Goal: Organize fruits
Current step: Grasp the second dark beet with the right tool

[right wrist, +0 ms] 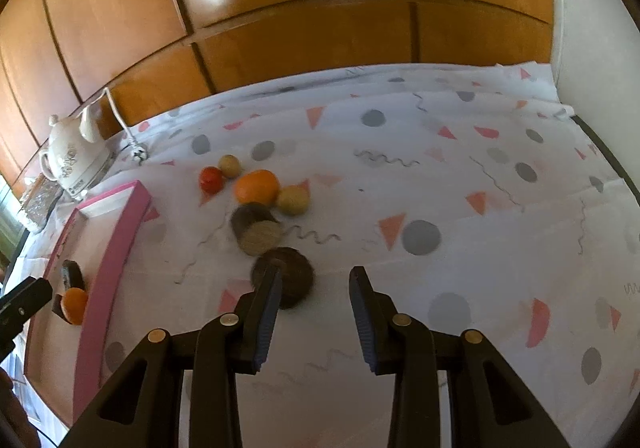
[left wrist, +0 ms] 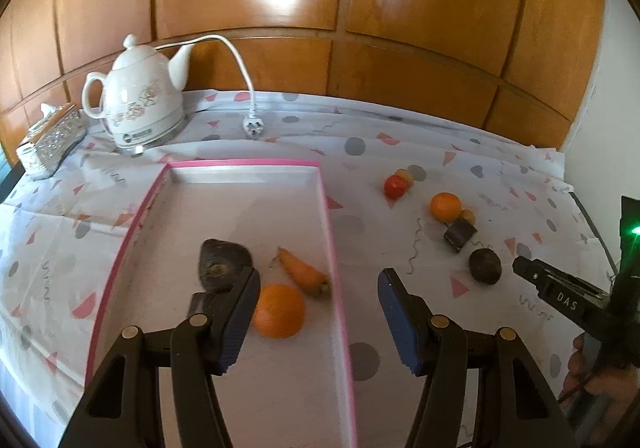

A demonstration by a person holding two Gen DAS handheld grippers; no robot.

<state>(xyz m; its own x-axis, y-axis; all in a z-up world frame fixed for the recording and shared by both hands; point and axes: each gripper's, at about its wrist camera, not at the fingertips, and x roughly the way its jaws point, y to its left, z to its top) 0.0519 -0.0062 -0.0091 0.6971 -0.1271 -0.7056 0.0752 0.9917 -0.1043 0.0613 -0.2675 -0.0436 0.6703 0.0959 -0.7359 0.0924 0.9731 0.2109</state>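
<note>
Left gripper (left wrist: 318, 298): jaws apart, nothing held, hovering over the near part of the pink tray (left wrist: 342, 312), straddling its right wall. Orange (left wrist: 279, 310) on the tray floor between the fingers, nearer the left finger (left wrist: 240, 314). Carrot (left wrist: 305, 276) just beyond, near the orange and close against the right wall. Dark fruit (left wrist: 224, 264) to the left of the carrot, partly hidden behind the left fingertip.

Right gripper (right wrist: 314, 288): jaws apart, nothing held, above the patterned cloth (right wrist: 460, 183) to the right of the tray. Dark round fruit (right wrist: 290, 280) on the cloth at the tip of its left finger (right wrist: 268, 312), partly covered by it; contact cannot be told. Cut dark piece (right wrist: 256, 230) just beyond, flat face toward the camera. Second orange (right wrist: 257, 187) behind that, with a small yellow fruit (right wrist: 293, 199) touching its right side. Red fruit (right wrist: 211, 179) and another small yellow fruit (right wrist: 229, 165) farther left, side by side.

At the far edge of the cloth: white kettle (left wrist: 140, 99), its plug (left wrist: 253, 126) lying loose on the cloth, glittery box (left wrist: 52, 139) to the left. Wood panelling (left wrist: 360, 27) behind.
</note>
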